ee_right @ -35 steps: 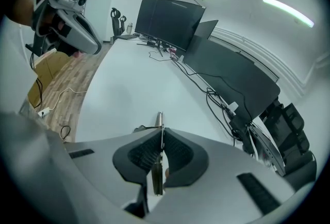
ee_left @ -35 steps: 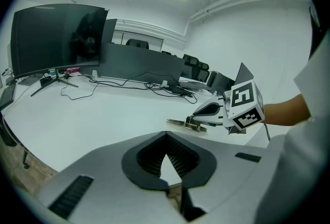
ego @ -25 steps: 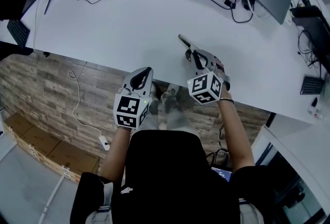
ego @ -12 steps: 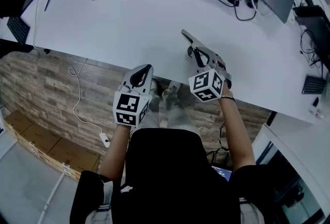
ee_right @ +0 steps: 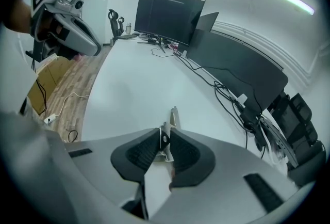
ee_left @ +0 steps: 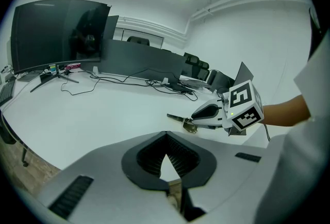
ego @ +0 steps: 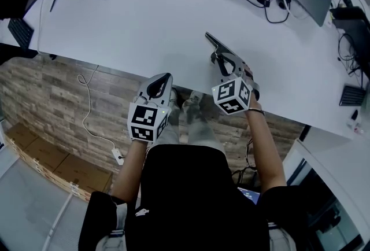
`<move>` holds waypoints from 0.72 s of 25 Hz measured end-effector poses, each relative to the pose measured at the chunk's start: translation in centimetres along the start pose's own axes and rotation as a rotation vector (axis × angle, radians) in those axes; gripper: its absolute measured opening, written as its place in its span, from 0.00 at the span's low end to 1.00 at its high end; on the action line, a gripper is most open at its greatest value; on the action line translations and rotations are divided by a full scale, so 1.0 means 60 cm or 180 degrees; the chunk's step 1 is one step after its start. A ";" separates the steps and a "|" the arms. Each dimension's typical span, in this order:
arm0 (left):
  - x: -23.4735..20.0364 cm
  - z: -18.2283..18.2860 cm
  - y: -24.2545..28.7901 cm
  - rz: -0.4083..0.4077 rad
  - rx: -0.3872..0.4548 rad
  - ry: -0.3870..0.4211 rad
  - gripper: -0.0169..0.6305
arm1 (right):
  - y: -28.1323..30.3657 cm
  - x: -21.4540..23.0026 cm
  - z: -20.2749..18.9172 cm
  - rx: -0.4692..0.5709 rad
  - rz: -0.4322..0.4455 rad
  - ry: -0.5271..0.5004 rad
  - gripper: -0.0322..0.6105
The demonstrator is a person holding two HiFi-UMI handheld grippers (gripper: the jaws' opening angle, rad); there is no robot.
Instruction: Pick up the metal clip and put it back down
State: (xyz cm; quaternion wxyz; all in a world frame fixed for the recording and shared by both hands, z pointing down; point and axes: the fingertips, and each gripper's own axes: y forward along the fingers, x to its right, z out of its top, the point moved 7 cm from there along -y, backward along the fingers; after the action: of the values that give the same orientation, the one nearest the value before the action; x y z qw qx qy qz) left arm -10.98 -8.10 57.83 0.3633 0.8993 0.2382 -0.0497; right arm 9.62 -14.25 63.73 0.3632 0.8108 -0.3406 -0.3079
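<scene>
Left tongs closed; right tongs opening on clip.

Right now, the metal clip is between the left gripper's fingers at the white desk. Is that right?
No. The metal clip is between the right gripper's fingers, which have just been opening, not the left gripper's, at the white desk. The right gripper view shows it.

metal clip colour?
The metal clip is plain silver-grey; it shows best in the right gripper view.
</scene>
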 end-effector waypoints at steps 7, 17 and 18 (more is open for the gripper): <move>-0.006 -0.002 0.001 -0.0003 -0.0006 -0.0045 0.04 | 0.003 -0.006 -0.005 -0.0049 0.0135 0.0104 0.19; -0.006 0.010 -0.009 -0.0010 0.0045 -0.0019 0.04 | -0.018 -0.003 0.002 -0.0024 0.0133 0.0242 0.23; -0.005 0.012 -0.010 -0.0011 0.0054 -0.0012 0.04 | -0.022 -0.002 0.003 -0.0017 0.0127 0.0252 0.23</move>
State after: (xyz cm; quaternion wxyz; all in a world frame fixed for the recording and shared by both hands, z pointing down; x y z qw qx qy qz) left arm -11.44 -8.34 57.00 0.3561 0.9018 0.2387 -0.0540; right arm 9.83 -13.56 62.64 0.3846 0.8144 -0.3412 -0.2692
